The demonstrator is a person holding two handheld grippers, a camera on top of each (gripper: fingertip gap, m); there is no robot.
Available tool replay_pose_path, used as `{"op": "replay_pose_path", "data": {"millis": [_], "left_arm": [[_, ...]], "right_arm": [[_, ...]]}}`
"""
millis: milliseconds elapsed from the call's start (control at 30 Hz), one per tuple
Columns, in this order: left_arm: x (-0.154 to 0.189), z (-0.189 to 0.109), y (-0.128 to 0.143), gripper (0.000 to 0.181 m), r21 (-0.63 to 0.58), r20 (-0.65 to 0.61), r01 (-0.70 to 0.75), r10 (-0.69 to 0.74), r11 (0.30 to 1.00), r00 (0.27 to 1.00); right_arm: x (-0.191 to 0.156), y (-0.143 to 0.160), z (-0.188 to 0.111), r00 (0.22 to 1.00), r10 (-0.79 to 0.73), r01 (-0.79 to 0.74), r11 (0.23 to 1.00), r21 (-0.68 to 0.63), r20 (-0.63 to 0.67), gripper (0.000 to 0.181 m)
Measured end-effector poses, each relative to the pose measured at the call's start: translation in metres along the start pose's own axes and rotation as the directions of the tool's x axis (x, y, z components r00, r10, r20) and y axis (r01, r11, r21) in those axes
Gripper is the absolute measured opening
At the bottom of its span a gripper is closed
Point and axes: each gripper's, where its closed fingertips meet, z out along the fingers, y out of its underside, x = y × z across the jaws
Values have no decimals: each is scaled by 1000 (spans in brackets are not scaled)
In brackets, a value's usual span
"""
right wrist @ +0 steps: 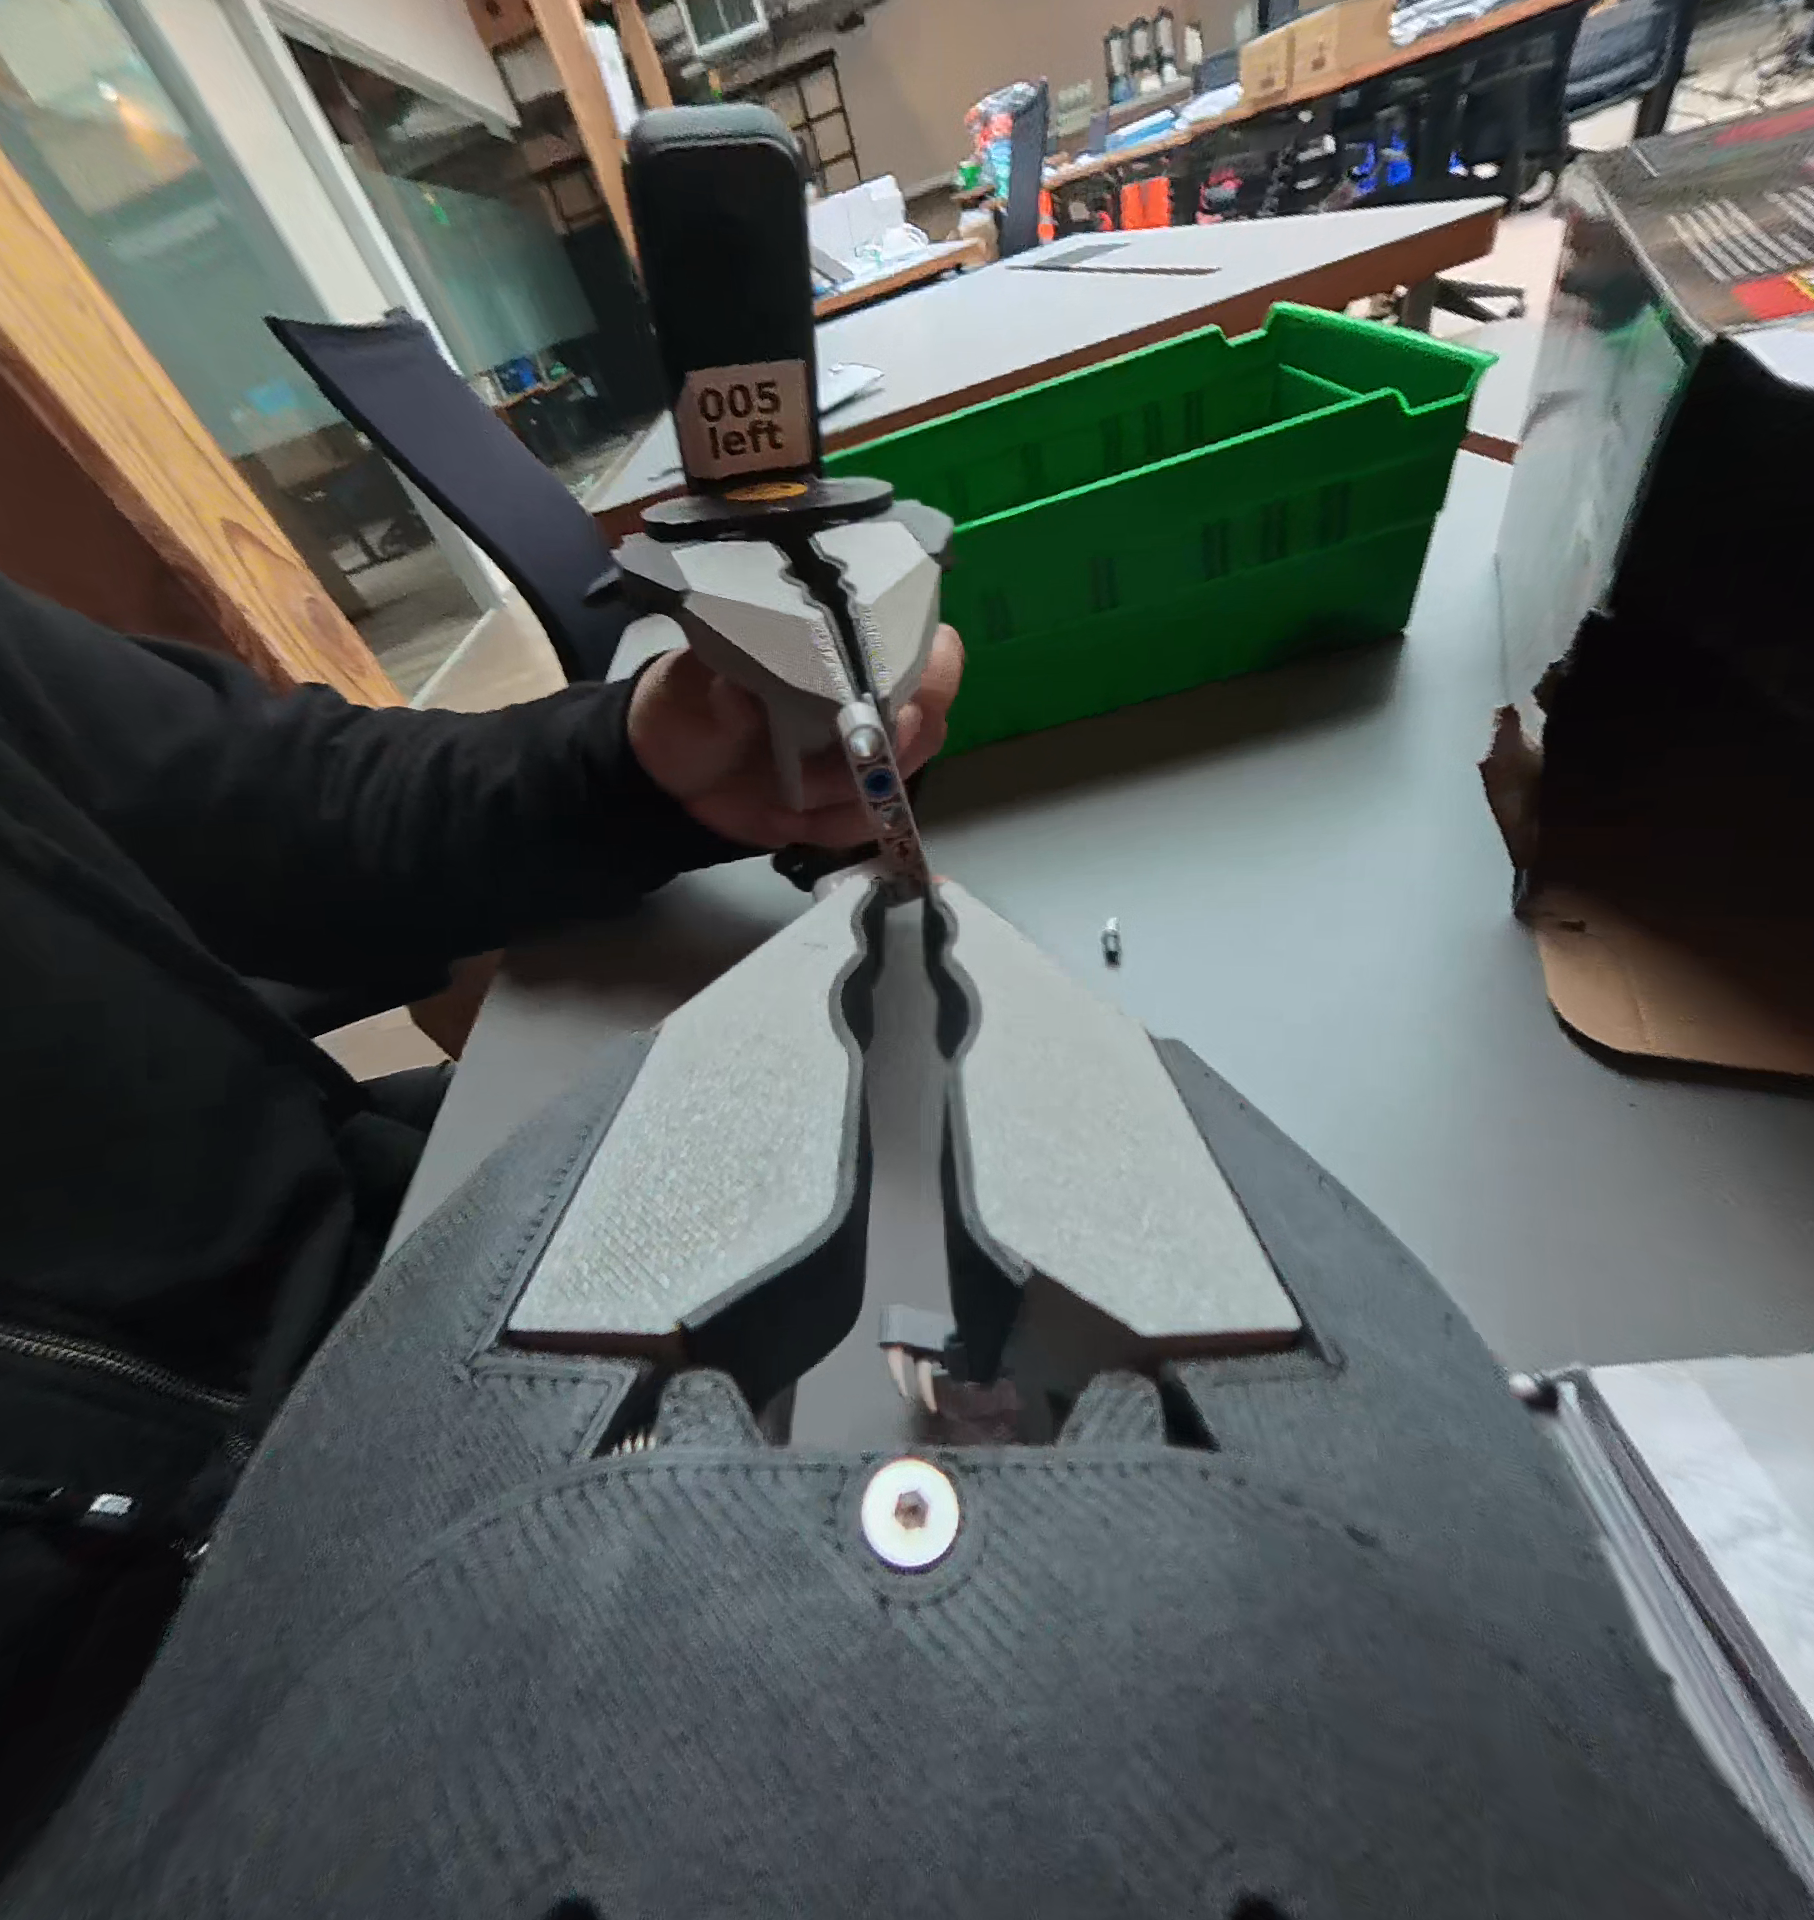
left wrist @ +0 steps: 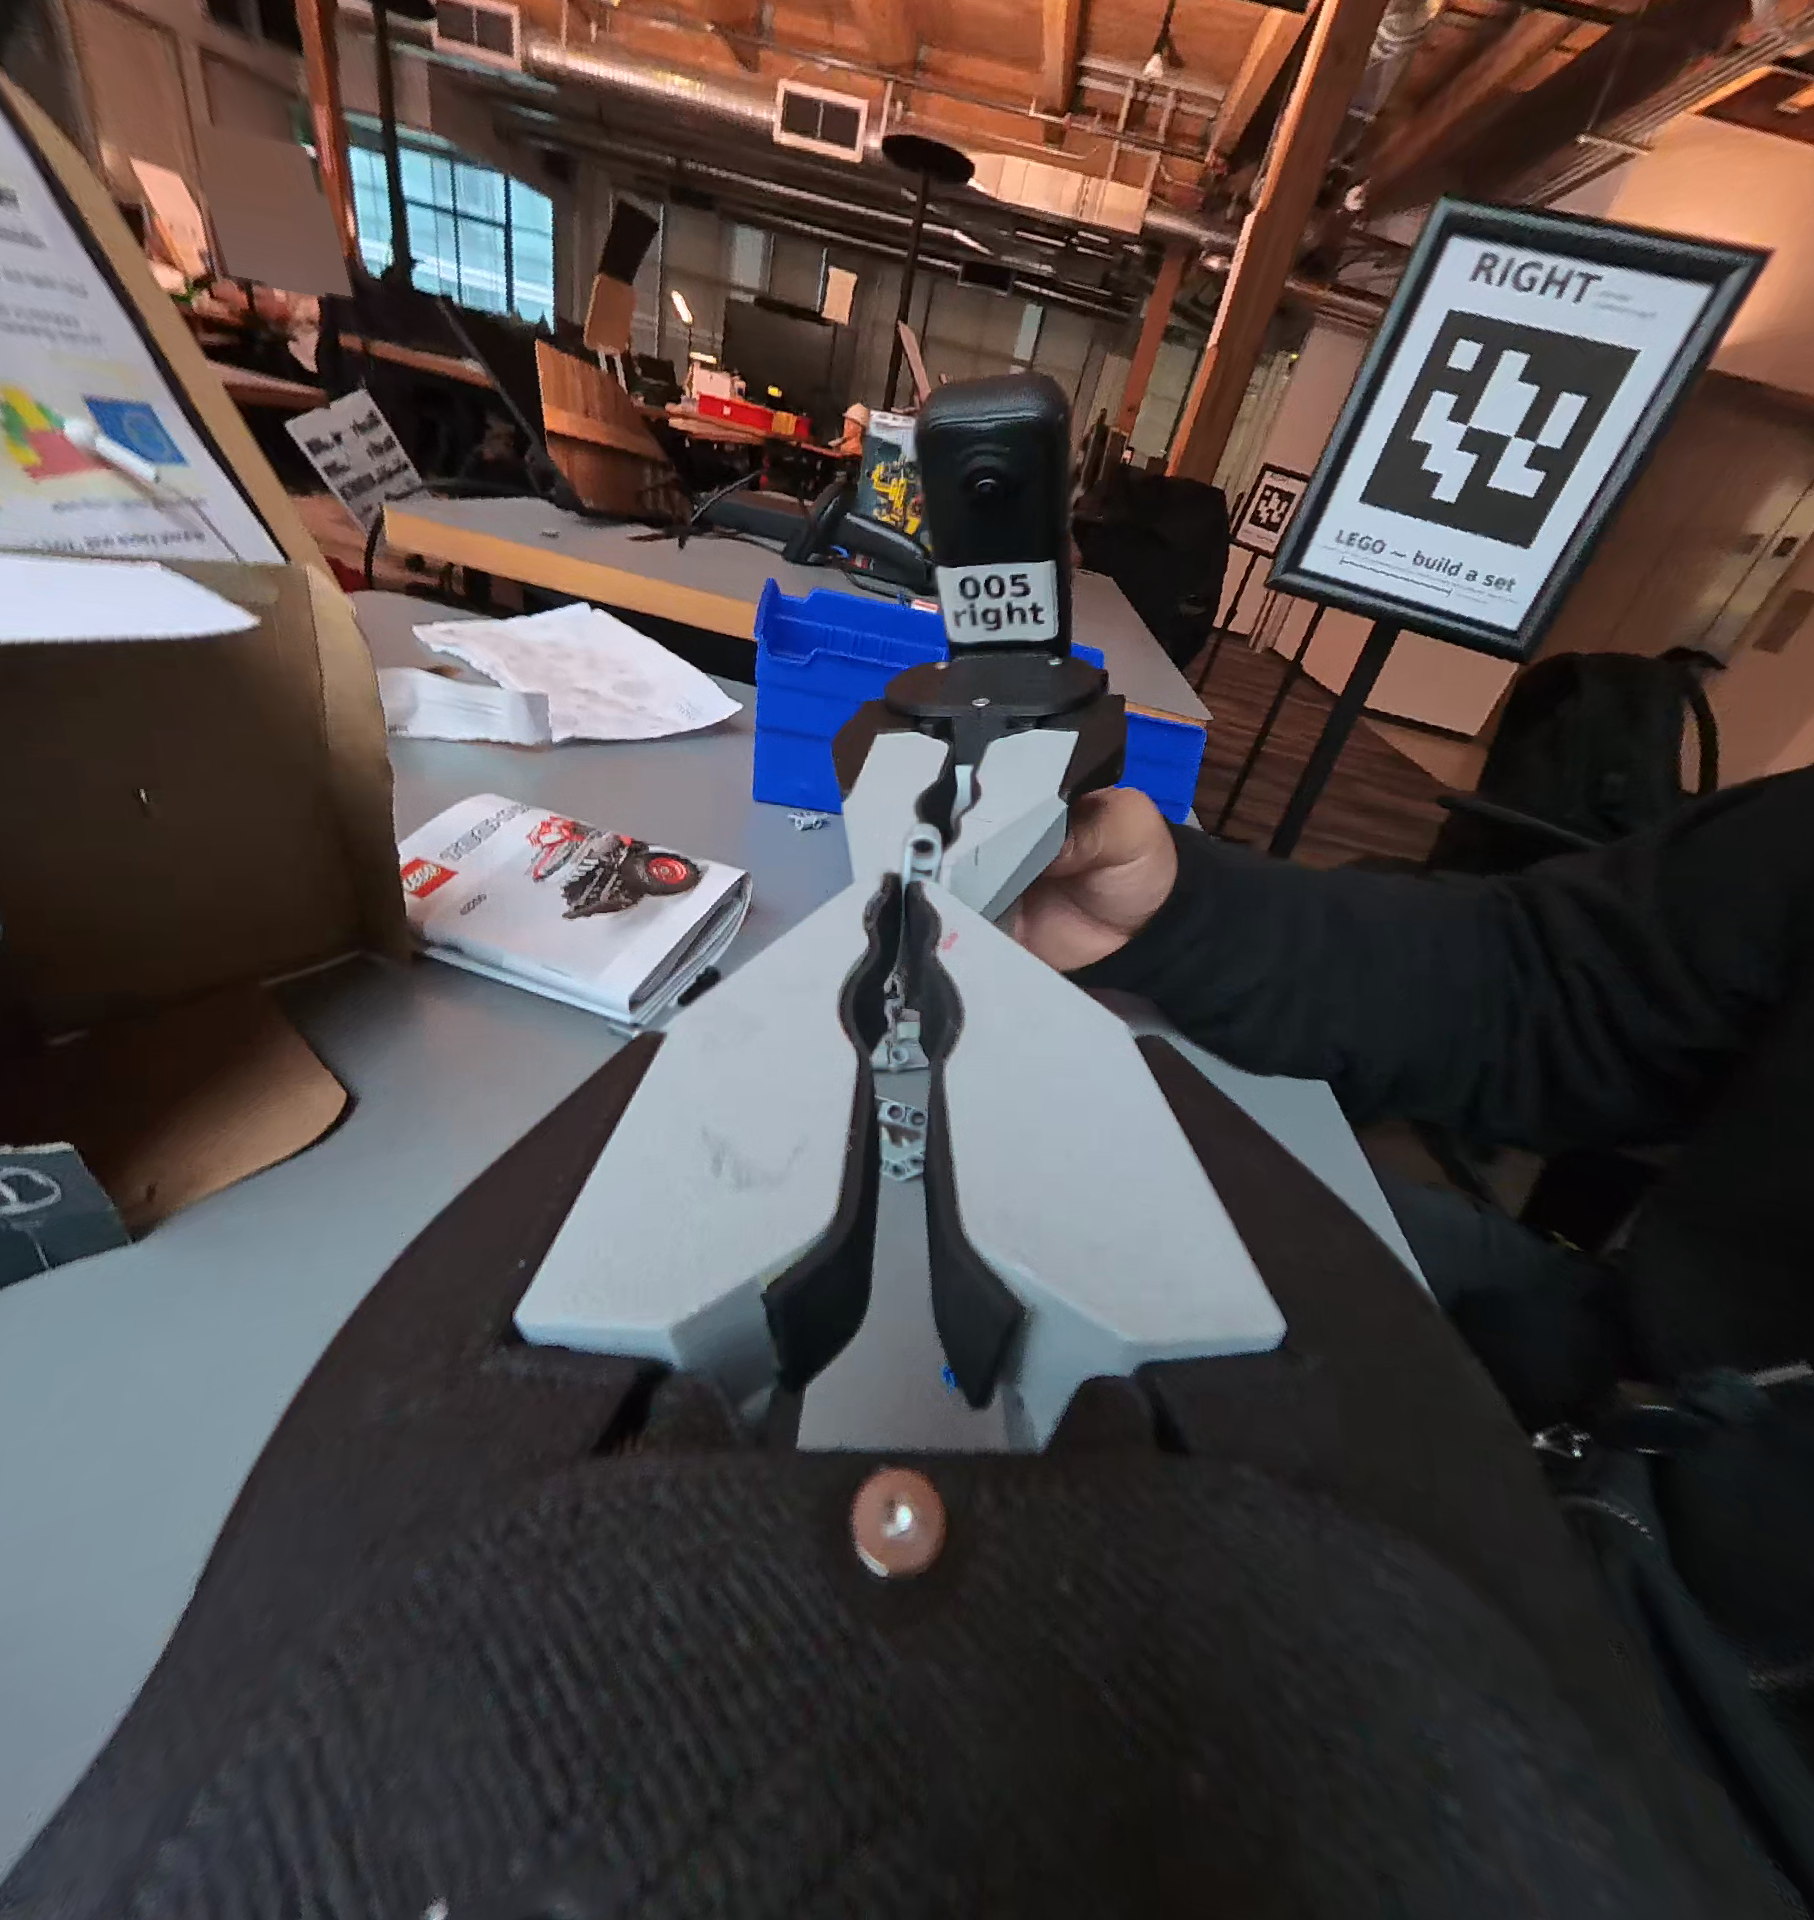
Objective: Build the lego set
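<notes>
A thin grey lego beam (right wrist: 887,805) with a blue pin in one hole spans the gap between the two grippers, which point at each other above the grey table (right wrist: 1298,1039). My right gripper (right wrist: 898,894) is shut on its near end. My left gripper (right wrist: 859,717) closes on its far end, held by a hand in a black sleeve. In the left wrist view the beam (left wrist: 922,847) pokes out between my left gripper (left wrist: 908,899) and the right gripper (left wrist: 939,805). Loose grey lego parts (left wrist: 901,1127) lie on the table below, seen through the finger gap.
An instruction booklet (left wrist: 581,904), loose papers (left wrist: 570,675), a blue bin (left wrist: 820,686) and an open cardboard box (left wrist: 155,779) are on the table. A green bin (right wrist: 1194,540), a dark torn box (right wrist: 1713,675) and a small pin (right wrist: 1111,940) show in the right wrist view. Less than 4 cm separates the two grippers' tips.
</notes>
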Motion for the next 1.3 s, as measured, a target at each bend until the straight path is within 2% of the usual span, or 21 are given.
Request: {"op": "replay_pose_path", "data": {"millis": [200, 267, 333, 433, 500, 633, 733, 1000, 1167, 1233, 1300], "left_arm": [[3, 5, 5, 0, -15, -27, 53, -54, 998, 998], [5, 8, 8, 0, -26, -31, 66, -66, 998, 997], [6, 10, 9, 0, -25, -35, 78, -79, 997, 996], [4, 9, 11, 0, -36, -33, 93, -94, 995, 995], [4, 8, 16, 0, -90, -53, 106, -111, 990, 992], [9, 6, 26, 12, -169, -84, 92, -108, 981, 991], [16, 11, 33, 6, -206, -110, 67, -91, 976, 990], [17, 10, 33, 3, -202, -98, 17, -38, 979, 994], [17, 12, 28, 4, -171, -99, 89, -107, 981, 989], [17, 13, 25, 12, -156, -105, 105, -122, 982, 987], [17, 13, 26, 5, -161, -86, 73, -87, 984, 992]], "right_arm": [[0, -14, -6, 1000, -19, 19, 997, 73, -8, 18], [-7, -12, -3, 999, -49, 47, 997, 63, 17, 17], [-7, -7, 1, 998, -67, 67, 997, 26, 9, 6], [-8, -5, 2, 995, -100, 100, 995, 4, -10, 4], [-9, -3, 2, 995, -96, 96, 995, -13, 0, 4], [-13, -9, -1, 997, -62, 61, 998, 32, 41, 4], [-16, -11, -2, 996, -48, 45, 998, 44, 71, 4], [-20, -12, -2, 995, -58, 53, 997, 57, 85, 4], [-18, -17, -4, 995, -41, 32, 995, 97, 87, 5], [-18, -17, -2, 995, -34, 24, 994, 105, 90, 5], [-19, -16, 0, 995, -28, 18, 994, 103, 97, 4]]}}
